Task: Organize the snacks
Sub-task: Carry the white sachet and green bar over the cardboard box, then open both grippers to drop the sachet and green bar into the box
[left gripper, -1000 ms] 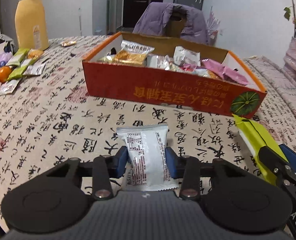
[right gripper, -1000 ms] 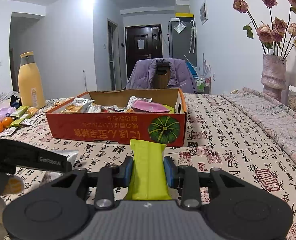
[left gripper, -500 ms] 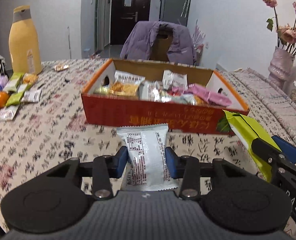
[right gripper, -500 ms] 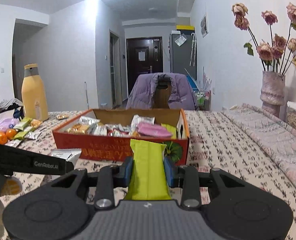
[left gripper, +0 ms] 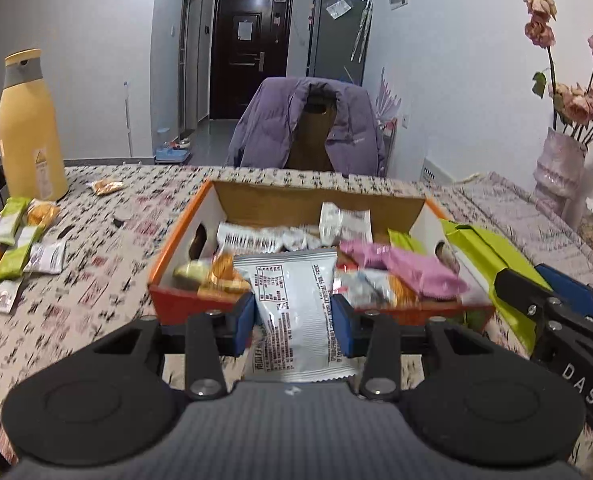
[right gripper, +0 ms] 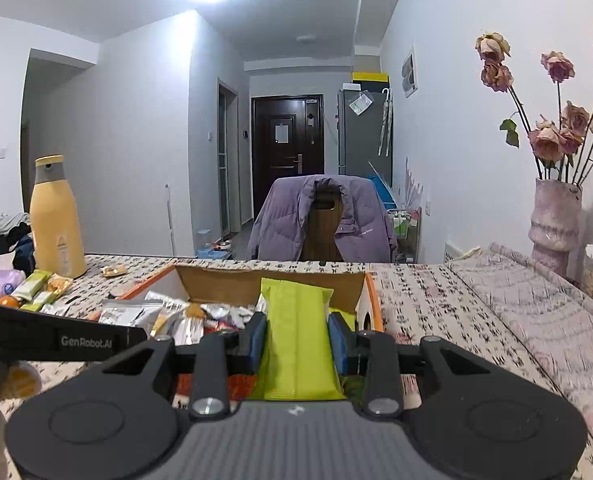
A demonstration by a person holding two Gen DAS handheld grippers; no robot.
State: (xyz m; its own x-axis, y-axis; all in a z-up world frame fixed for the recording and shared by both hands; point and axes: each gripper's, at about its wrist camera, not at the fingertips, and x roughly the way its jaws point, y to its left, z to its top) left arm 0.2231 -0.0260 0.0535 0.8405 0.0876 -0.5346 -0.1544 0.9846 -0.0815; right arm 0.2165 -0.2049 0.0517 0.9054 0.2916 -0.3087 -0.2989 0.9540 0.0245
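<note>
My left gripper is shut on a white snack packet and holds it over the near edge of the orange cardboard box, which holds several snack packets. My right gripper is shut on a lime-green snack packet and holds it above the right end of the same box. The right gripper and its green packet also show at the right of the left wrist view.
A yellow bottle stands at the back left of the patterned tablecloth. Loose snack bars and oranges lie at the left. A chair with a purple jacket is behind the table. A vase of dried roses stands at the right.
Both grippers have risen and moved forward with their packets, from in front of the box to above its near edge.
</note>
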